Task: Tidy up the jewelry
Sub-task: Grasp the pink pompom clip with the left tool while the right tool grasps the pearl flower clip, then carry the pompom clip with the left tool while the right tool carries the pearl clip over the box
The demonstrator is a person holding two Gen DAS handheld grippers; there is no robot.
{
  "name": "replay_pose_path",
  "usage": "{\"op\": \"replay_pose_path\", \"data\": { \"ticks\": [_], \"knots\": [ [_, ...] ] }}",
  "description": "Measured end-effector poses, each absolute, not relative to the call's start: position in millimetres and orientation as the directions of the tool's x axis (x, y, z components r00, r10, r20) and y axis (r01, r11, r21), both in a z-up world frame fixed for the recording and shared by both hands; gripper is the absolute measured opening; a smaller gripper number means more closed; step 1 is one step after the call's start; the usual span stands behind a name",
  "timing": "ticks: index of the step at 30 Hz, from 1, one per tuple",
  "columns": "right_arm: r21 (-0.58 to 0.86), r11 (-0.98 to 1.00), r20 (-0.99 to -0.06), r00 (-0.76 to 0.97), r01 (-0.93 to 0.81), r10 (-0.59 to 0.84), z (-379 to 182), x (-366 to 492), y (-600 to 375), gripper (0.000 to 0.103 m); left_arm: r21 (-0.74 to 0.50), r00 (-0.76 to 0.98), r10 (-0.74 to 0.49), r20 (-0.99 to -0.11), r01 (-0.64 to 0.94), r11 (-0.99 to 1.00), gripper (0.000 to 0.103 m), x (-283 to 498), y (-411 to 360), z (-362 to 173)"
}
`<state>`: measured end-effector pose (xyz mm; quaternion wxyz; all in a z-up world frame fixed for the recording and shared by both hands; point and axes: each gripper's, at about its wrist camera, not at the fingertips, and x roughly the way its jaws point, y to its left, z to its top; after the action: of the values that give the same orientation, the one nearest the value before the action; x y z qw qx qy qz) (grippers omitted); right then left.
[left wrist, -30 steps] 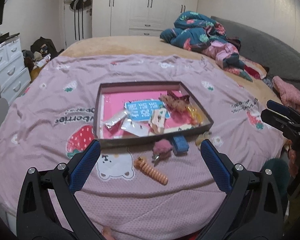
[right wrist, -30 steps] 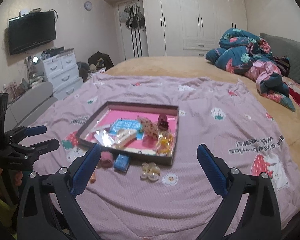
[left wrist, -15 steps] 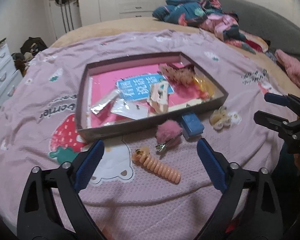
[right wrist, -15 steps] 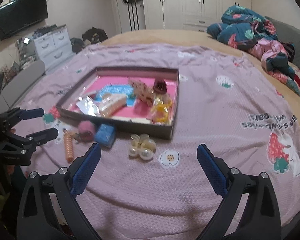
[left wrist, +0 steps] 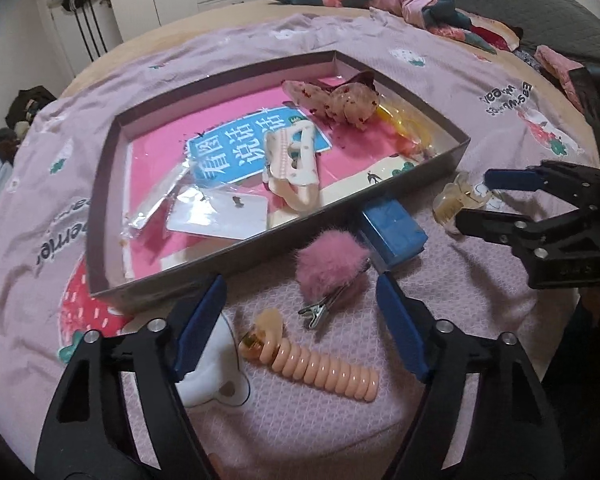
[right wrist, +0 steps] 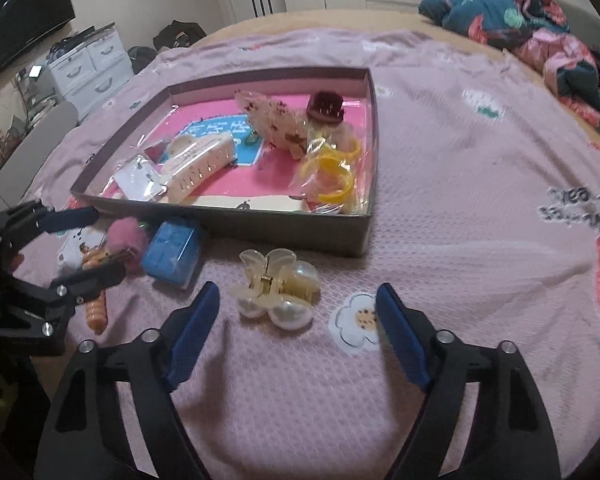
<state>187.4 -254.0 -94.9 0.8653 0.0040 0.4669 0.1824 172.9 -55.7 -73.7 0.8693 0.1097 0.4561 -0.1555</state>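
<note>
A shallow grey tray (left wrist: 236, 254) with a pink lining lies on a bed covered by a pink strawberry-print bedspread (right wrist: 480, 184); every place below is given from this tray. Inside it already lie a cream claw clip (left wrist: 294, 168), a floral fabric piece (left wrist: 336, 102), yellow rings in a clear wrapper (right wrist: 332, 174), a dark red clip (right wrist: 325, 109) at the far side, and small packets on cards.

Four pieces are not yet in it, all on the bedspread just outside the tray's near wall: a pink fluffy pom-pom clip (left wrist: 332, 268), a blue box (left wrist: 394, 230) touching that wall, a peach spiral hair tie (left wrist: 320, 364) a little further out, and a translucent claw clip with pearls (right wrist: 278, 288) near the tray's near right corner.

The left claw (left wrist: 300, 328) hangs low over the pom-pom clip and spiral hair tie, released and grasping nothing; its jaws have just been closing, with those two pieces lying in the gap below. The right claw (right wrist: 296, 330) hovers just short of the pearl clip, also released and empty, jaws likewise just narrowing.

By the look of it the sorting is roughly halfway: several pieces are stowed, and four await pickup and placing.
</note>
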Motion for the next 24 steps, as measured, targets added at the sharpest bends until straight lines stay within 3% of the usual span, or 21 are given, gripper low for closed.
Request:
{"op": "replay_pose_path", "data": {
  "ticks": [2,6,7,9,12,24],
  "knots": [
    [0.180,0.932,-0.812,0.488,-0.314,0.321,-98.9,191.4,-251.1,0.067,0.046,0.532,-0.180,-0.827,0.384,0.922,0.063,174.9,-58.6,-75.1],
    [0.169,0.924,-0.810,0.485,-0.344,0.329,-99.8,192.2,-244.3,0.047,0.054,0.531,-0.193,-0.825,0.414,0.909,0.056,178.2,-66.4,-77.8],
    [0.157,0.923,-0.808,0.492,-0.350,0.324,-99.1,190.8,-243.1,0.047,0.046,0.524,-0.201,-0.828,0.420,0.906,0.053,179.7,-68.5,-78.8],
    [0.159,0.922,-0.806,0.492,-0.354,0.328,-98.3,188.7,-243.6,0.047,0.045,0.522,-0.205,-0.828,0.426,0.904,0.036,181.8,-71.5,-80.1],
    [0.183,0.918,-0.798,0.493,-0.353,0.348,-94.2,184.0,-247.7,0.047,0.030,0.518,-0.218,-0.827,0.429,0.903,0.025,184.2,-73.3,-80.9],
    [0.209,0.901,-0.725,0.558,-0.379,0.403,-53.0,150.7,-256.5,0.047,-0.046,0.608,-0.269,-0.747,0.357,0.933,0.024,169.4,-43.7,-36.5]
  ]
}}
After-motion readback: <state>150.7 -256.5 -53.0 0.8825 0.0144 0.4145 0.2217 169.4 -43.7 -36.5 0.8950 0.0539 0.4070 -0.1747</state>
